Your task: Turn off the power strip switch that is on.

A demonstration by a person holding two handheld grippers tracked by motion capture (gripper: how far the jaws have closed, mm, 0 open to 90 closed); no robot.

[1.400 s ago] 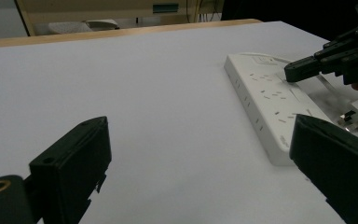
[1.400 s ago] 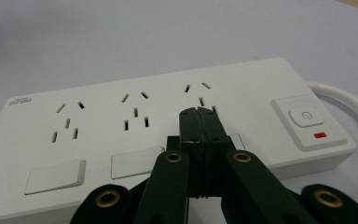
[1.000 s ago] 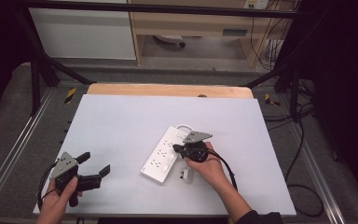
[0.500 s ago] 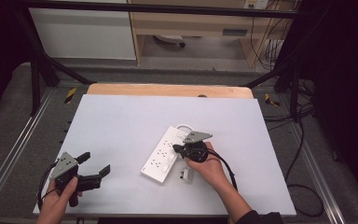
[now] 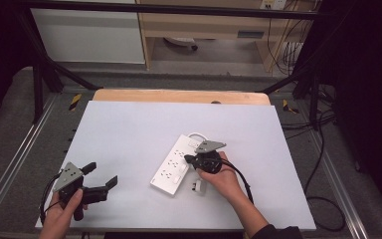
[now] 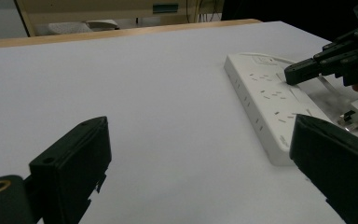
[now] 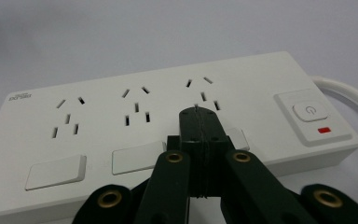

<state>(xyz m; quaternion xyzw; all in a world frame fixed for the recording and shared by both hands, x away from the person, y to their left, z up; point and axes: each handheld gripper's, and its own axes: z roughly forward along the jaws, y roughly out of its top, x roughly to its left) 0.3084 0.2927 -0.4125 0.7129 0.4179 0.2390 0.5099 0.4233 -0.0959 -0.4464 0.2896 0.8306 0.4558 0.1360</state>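
White power strip, three socket groups with rocker switches and a power button: lay flat and slanted on the white table, right of centre, with a small white plug just beside its near end. Right gripper: jaws pressed fully together, holding nothing, tips over the strip's switch row. Left gripper: jaws wide apart and empty, at the table's near left corner, well apart from the strip.
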